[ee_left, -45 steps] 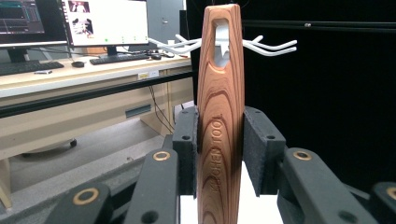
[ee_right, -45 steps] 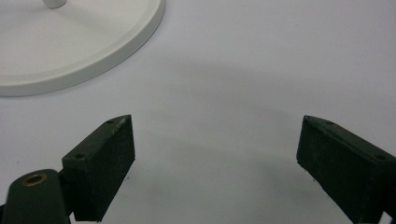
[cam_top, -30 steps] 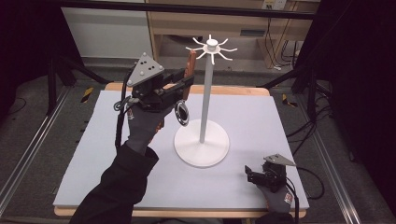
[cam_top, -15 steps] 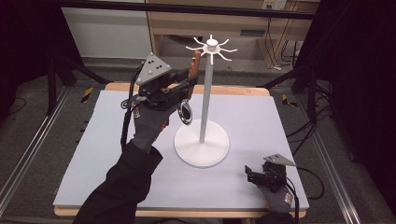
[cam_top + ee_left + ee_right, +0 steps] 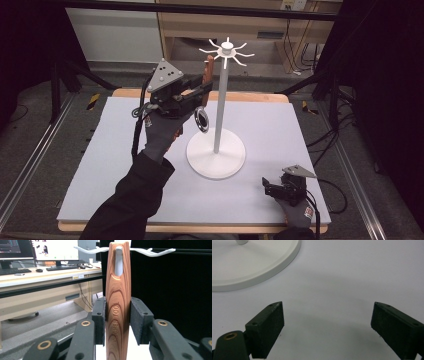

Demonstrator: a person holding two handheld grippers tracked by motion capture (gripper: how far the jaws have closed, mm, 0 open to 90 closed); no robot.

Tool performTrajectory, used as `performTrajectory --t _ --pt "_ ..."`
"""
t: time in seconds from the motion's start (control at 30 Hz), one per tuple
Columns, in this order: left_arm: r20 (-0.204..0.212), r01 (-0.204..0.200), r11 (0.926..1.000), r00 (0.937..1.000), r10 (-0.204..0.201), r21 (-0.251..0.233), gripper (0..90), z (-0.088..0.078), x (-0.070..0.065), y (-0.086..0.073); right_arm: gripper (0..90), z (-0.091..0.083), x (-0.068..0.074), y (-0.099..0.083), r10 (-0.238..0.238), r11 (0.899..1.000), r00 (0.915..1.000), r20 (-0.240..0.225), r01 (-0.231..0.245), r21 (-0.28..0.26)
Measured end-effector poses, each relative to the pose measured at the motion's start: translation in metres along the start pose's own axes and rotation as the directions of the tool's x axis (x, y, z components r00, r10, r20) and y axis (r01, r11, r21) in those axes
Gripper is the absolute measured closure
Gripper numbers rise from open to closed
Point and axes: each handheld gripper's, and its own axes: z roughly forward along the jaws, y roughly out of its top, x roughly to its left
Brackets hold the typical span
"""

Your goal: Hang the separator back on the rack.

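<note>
A kitchen tool with a striped wooden handle [image 5: 118, 305] and a round metal end [image 5: 202, 120] hangs upright beside the white stand's pole [image 5: 220, 105]. One white hook [image 5: 118, 261] of the stand's top ring [image 5: 226, 50] passes through the slot in the handle's upper end. My left gripper [image 5: 197, 92] reaches in from the left, its pads [image 5: 101, 320] against both sides of the handle. Its jaws have just been opening a little, with the handle still between them. My right gripper [image 5: 270, 186] rests low at the table's front right, open with nothing between its pads [image 5: 269, 327].
The stand's round white base [image 5: 216, 152] sits mid-table on the pale mat [image 5: 110, 160], and its rim [image 5: 274, 267] lies just ahead of my right gripper. Desks, monitors and cables stand beyond the table's far edge.
My left gripper has shifted slightly to the right, toward the stand's pole, carrying the tool with it. The right gripper has stayed in place.
</note>
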Motion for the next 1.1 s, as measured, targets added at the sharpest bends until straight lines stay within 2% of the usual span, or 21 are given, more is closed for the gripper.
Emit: performTrajectory --t 0.13,0.43,0.57,0.77,0.83,0.97,1.1 --pt "0.019 0.000 1.0000 0.9998 0.001 -0.009 62.0 -0.001 0.001 0.000 11.7 0.000 0.000 0.000 0.000 1.000 1.0000 -0.001 0.000 0.001" --pt "0.010 -0.032 0.9995 0.9994 0.032 0.004 51.9 -0.009 0.002 -0.005 11.7 0.000 0.000 0.000 -0.004 1.000 1.0000 0.003 0.004 0.004" --pt "0.008 -0.032 0.9994 0.9994 0.032 0.012 48.2 -0.014 0.004 -0.011 11.7 0.000 0.000 0.000 -0.001 1.000 1.0000 0.001 0.001 0.002" --pt "0.027 -0.018 0.9996 0.9995 0.018 0.022 44.4 -0.029 0.014 -0.026 11.7 0.001 0.000 0.000 -0.008 1.000 0.9999 0.008 0.008 0.003" --pt "0.020 -0.019 0.9992 0.9996 0.018 0.036 42.9 -0.037 0.018 -0.035 11.7 0.001 0.000 0.000 -0.005 1.000 1.0000 0.006 0.005 0.005" --pt "0.009 -0.046 0.9986 0.9989 0.046 0.025 40.2 -0.047 0.025 -0.047 11.5 0.001 0.000 -0.001 -0.002 1.000 1.0000 0.009 0.002 0.009" --pt "-0.003 -0.037 0.9978 0.9993 0.037 0.056 38.8 -0.059 0.030 -0.063 11.3 0.001 0.000 -0.001 0.006 1.000 0.9999 0.011 -0.006 0.003"
